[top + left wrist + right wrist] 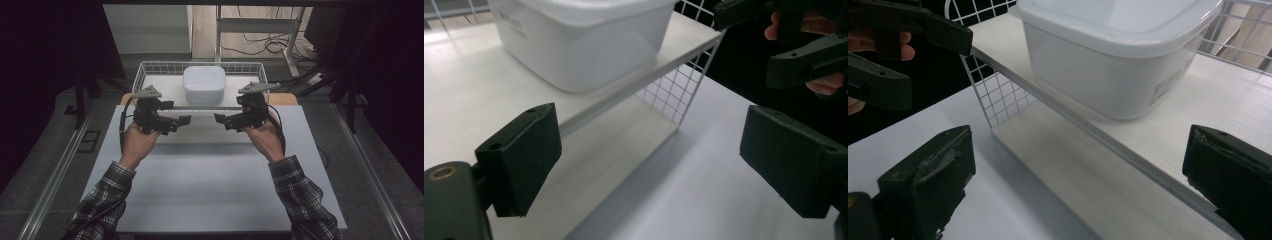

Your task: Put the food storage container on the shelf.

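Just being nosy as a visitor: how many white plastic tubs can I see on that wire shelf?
1. A single white lidded tub sits on the upper board of the wire shelf, near its middle, beyond both claws. Whatever lies under that board is mostly hidden.

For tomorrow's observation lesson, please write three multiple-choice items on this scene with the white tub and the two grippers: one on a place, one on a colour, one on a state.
1. Where does the tub stand?
A. on the shelf inside the wire basket
B. on the floor
C. between the left gripper's jaws

2. What colour is the tub's lid?
A. red
B. white
C. black

3. How are the jaws of the left gripper?
A. shut on the tub
B. shut on a cable
C. open, with nothing between them

Answers: 1 A, the high view shows the tub in the basket; 2 B, the lid looks white in the right gripper view; 3 C, the left gripper view shows its jaws wide apart over the table.
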Demonstrator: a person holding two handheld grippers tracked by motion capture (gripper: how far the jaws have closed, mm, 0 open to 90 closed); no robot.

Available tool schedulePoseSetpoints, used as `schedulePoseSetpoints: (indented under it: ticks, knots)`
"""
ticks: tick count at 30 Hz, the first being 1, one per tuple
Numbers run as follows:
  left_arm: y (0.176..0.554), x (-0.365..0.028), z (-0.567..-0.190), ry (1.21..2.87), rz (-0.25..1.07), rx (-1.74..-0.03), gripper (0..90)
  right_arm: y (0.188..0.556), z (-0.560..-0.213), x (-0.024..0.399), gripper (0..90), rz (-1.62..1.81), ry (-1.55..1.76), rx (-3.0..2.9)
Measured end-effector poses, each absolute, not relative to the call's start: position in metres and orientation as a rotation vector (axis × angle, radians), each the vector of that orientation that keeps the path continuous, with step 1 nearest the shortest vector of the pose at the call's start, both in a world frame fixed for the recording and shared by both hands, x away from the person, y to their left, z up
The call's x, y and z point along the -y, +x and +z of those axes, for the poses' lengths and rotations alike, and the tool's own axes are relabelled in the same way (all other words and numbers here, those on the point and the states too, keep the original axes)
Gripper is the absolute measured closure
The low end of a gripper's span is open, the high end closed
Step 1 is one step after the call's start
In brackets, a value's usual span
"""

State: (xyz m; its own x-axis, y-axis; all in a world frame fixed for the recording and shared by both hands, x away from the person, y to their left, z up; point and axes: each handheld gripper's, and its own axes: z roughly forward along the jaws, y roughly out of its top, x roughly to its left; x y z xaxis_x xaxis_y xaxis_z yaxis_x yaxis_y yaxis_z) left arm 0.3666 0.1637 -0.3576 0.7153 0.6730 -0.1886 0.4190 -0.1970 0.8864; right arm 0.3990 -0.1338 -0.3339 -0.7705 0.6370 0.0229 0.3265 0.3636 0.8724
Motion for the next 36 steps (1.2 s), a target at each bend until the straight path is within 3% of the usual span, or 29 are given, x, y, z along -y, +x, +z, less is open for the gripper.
schedulePoseSetpoints:
  ticks: [7,36]
  knots:
    - [0.357,-0.161,-0.367,1.867,0.291,-0.843,3.3,0.392,-0.340,0.136,0.0,1.367,0.825,-2.321]
    - [0.323,-0.155,-0.415,1.885,0.276,-0.832,2.3,0.356,-0.376,0.152,0.0,1.375,0.808,-2.344]
